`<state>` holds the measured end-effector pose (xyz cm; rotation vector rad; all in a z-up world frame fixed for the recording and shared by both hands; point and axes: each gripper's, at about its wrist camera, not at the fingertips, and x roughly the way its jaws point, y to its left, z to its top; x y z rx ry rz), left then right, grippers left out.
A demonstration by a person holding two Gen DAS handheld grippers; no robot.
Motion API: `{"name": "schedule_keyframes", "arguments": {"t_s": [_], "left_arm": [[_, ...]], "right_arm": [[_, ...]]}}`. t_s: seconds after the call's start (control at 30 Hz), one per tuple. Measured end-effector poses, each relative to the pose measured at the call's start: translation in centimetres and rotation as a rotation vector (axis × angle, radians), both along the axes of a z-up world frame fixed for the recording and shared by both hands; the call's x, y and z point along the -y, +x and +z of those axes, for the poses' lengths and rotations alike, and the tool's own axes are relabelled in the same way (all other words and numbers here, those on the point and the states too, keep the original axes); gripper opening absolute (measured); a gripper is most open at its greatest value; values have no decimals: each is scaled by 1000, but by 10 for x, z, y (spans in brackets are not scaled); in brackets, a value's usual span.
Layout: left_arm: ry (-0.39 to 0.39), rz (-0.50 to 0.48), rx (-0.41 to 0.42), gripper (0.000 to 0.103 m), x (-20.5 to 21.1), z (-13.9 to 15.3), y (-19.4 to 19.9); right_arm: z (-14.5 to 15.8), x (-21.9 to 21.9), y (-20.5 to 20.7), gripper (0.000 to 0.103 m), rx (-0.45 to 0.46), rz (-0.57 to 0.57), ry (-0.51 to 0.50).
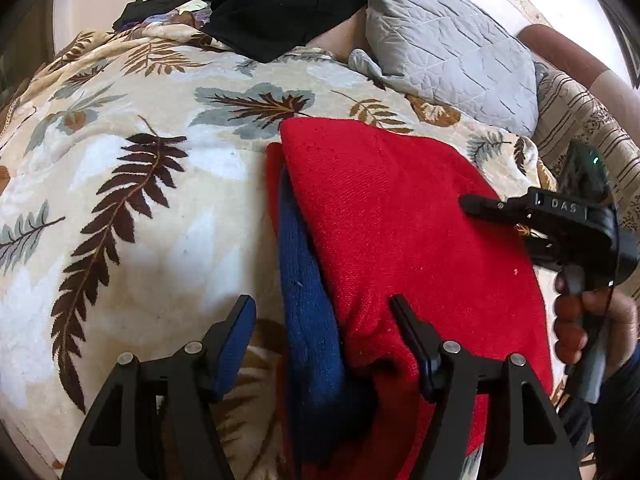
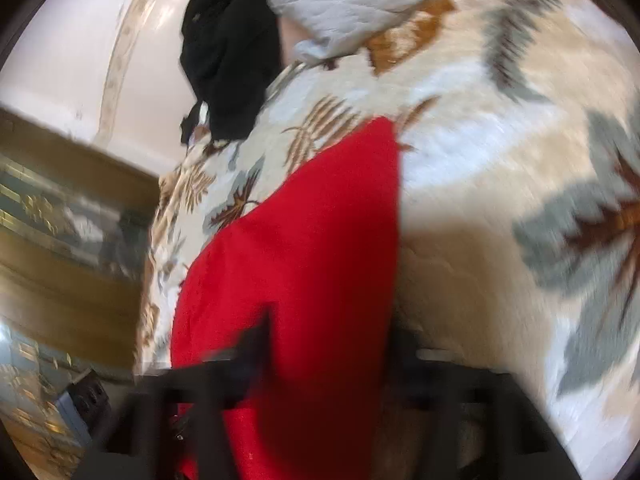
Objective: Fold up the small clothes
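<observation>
Item: red knit garment, small, with a blue band along its left edge. It lies folded on a leaf-print blanket on a bed, a flat surface that suits folding.

Left tongs: jaws well apart, straddling the near edge of the garment; the blue band and some red cloth sit between them, but the pads do not press on it. Probably poised to take that edge for the next fold.

Right tongs: held in a hand at the garment's right side, with one finger tip reaching over the red cloth. Whether they clamp the cloth cannot be told.

Other items: grey quilted pillow and black clothing at the far end of the bed, likely awaiting their turn.

View notes: the left wrist camera shows the blue band, the hand and the right tongs from outside. The right wrist camera is motion-blurred; it shows the garment running under its own tongs, and a wooden furniture edge beside the bed that the other view lacks.
</observation>
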<state>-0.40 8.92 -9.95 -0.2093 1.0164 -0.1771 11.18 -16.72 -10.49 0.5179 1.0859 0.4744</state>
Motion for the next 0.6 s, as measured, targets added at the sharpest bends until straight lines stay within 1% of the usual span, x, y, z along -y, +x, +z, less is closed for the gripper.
{"name": "schedule_keyframes", "arguments": {"t_s": [0.03, 0.07, 0.1, 0.13, 0.17, 0.2, 0.27, 0.3, 0.33, 0.37, 0.43, 0.47, 0.5, 0.53, 0.57, 0.6], "left_arm": [[1, 0, -3, 71, 0, -1, 0], [-1, 1, -5, 71, -1, -2, 0], [-6, 3, -7, 71, -3, -3, 0], [-18, 4, -11, 71, -4, -4, 0], [-22, 2, -14, 71, -4, -5, 1], [-21, 2, -15, 71, -4, -4, 0], [4, 3, -3, 70, -2, 3, -5], [15, -2, 7, 70, -1, 7, -10], [16, -5, 13, 70, 0, 11, -14], [12, -8, 22, 70, 1, 14, -18], [6, -13, 45, 70, 1, 20, -30], [4, -13, 44, 70, 1, 19, -32], [1, -15, 35, 70, 2, 16, -34], [5, -15, 13, 70, 2, 8, -34], [7, -8, -12, 70, 3, 0, -32], [-8, -1, -23, 71, 2, -5, -33]], "right_arm": [[7, -4, -4, 40, 32, 3, -34], [18, -9, -13, 40, 86, -3, -73], [19, -11, -16, 40, 101, -4, -97], [14, -13, -15, 41, 89, -2, -123], [2, -10, -11, 48, 41, -15, -121], [0, -5, -12, 52, 32, -32, -93], [5, 4, -21, 76, 36, -62, -51], [11, 7, -28, 78, 56, -61, -38], [18, 10, -39, 78, 81, -57, -30], [19, 12, -47, 78, 83, -54, -28], [15, 16, -65, 78, 55, -49, 6], [9, 15, -72, 78, 39, -44, 23], [2, 12, -77, 78, 17, -31, 22], [-6, 7, -81, 76, -5, -3, 19], [-10, -2, -85, 49, 3, 48, 19], [-5, -6, -89, 49, 21, 47, -14]]}}
